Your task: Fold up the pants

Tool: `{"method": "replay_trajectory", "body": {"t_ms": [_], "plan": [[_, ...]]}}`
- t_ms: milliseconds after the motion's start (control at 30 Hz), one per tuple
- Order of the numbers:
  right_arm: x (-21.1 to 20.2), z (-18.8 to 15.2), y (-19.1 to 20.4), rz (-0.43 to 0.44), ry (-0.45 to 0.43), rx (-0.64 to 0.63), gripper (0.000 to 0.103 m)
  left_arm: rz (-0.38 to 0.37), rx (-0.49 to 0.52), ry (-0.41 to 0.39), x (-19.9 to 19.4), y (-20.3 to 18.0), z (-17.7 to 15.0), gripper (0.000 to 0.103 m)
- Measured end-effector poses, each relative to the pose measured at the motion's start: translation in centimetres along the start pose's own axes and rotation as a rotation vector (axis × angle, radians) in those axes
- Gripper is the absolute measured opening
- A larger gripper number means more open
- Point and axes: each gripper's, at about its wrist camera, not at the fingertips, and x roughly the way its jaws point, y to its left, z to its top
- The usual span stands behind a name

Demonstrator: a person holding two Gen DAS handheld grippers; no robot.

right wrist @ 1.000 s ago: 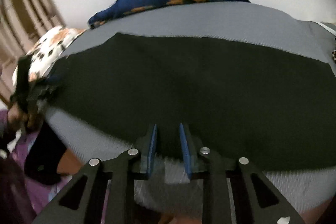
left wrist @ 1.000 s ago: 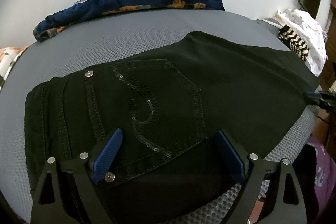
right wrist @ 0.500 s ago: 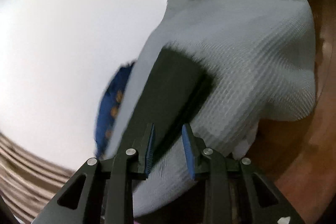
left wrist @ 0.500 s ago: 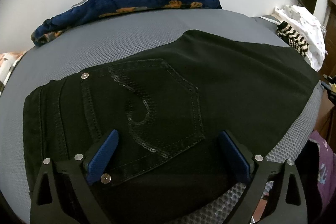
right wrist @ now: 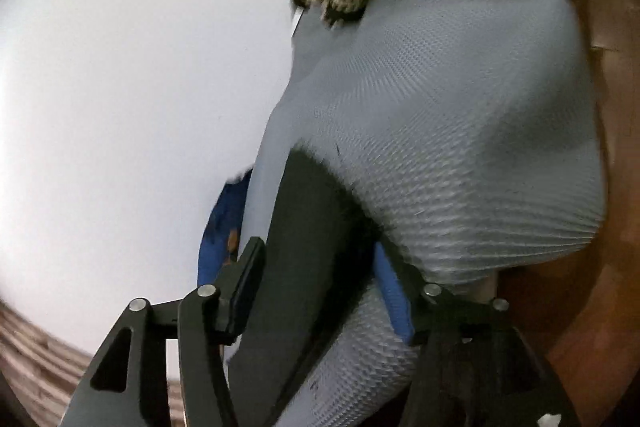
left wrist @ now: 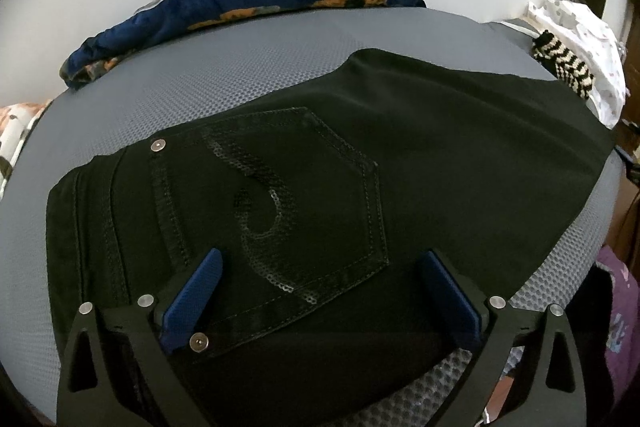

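Note:
Black pants (left wrist: 420,163) lie flat on a grey mesh-covered bed (left wrist: 240,67), back pocket with a sequin swirl (left wrist: 272,203) facing up. My left gripper (left wrist: 320,267) is open, its blue pads on either side of the pocket's lower edge, just above the fabric. In the right wrist view, tilted sideways, my right gripper (right wrist: 316,263) is open with the end of the pants (right wrist: 316,211) between its fingers at the bed's edge.
A folded dark blue blanket with orange print (left wrist: 256,3) lies at the back of the bed by the white wall. A black-and-white striped cloth (left wrist: 564,67) and white garment (left wrist: 588,39) sit at the right end. Wooden floor (right wrist: 600,267) lies beyond the bed edge.
My right gripper swung from facing the pants' long edge to their end, rolled sideways, opened and came around the fabric there. My left gripper stayed open over the pocket, nearly still.

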Motion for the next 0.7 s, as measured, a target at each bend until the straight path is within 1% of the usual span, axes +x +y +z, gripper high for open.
{"method": "replay_trajectory", "body": {"t_ms": [67,167,200,233,267,333,400,433,467,500,533,567,633,667,700], "plan": [[0.5,0.1,-0.5,0.039,0.031,0.039,0.058,0.004,0.005,-0.003,0.1,-0.1,0.0,0.101],[1.8,0.3,-0.1,0.074,0.074,0.057,0.065,0.013,0.012,0.000,0.3,-0.3,0.0,0.102],[2.1,0.2,0.4,0.064,0.072,0.048,0.066,0.012,0.010,-0.001,0.3,-0.3,0.0,0.102],[2.3,0.0,1.2,0.043,0.053,0.002,0.069,0.010,0.006,-0.003,0.3,-0.3,-0.1,0.102],[2.4,-0.2,1.8,0.036,0.053,-0.029,0.075,0.008,0.001,-0.004,0.2,-0.2,-0.1,0.102],[2.7,-0.5,2.7,0.012,0.060,-0.080,0.075,0.010,0.002,-0.005,0.3,-0.3,0.0,0.102],[3.0,-0.8,3.2,-0.029,0.060,-0.123,0.073,0.013,0.009,-0.006,0.3,-0.4,0.0,0.102],[3.2,-0.9,3.7,-0.092,0.054,-0.167,0.071,0.013,0.009,-0.006,0.3,-0.4,0.0,0.102],[3.4,-1.0,3.8,-0.120,0.052,-0.188,0.065,0.010,0.008,-0.007,0.3,-0.3,0.0,0.102],[3.7,-1.1,4.0,-0.153,0.053,-0.210,0.062,0.010,0.007,-0.008,0.3,-0.3,-0.1,0.102],[4.2,-1.1,4.5,-0.206,0.062,-0.244,0.055,0.010,0.008,-0.009,0.3,-0.3,-0.1,0.102],[4.5,-1.1,4.9,-0.236,0.064,-0.267,0.053,0.012,0.008,-0.010,0.3,-0.3,-0.2,0.102],[5.4,-1.2,5.9,-0.296,0.074,-0.319,0.053,0.015,0.011,-0.012,0.3,-0.3,-0.2,0.102],[5.9,-1.2,6.3,-0.303,0.083,-0.341,0.053,0.015,0.011,-0.013,0.3,-0.3,-0.2,0.102],[6.4,-1.0,6.3,-0.292,0.097,-0.333,0.053,0.015,0.010,-0.013,0.3,-0.3,-0.3,0.102]]}}
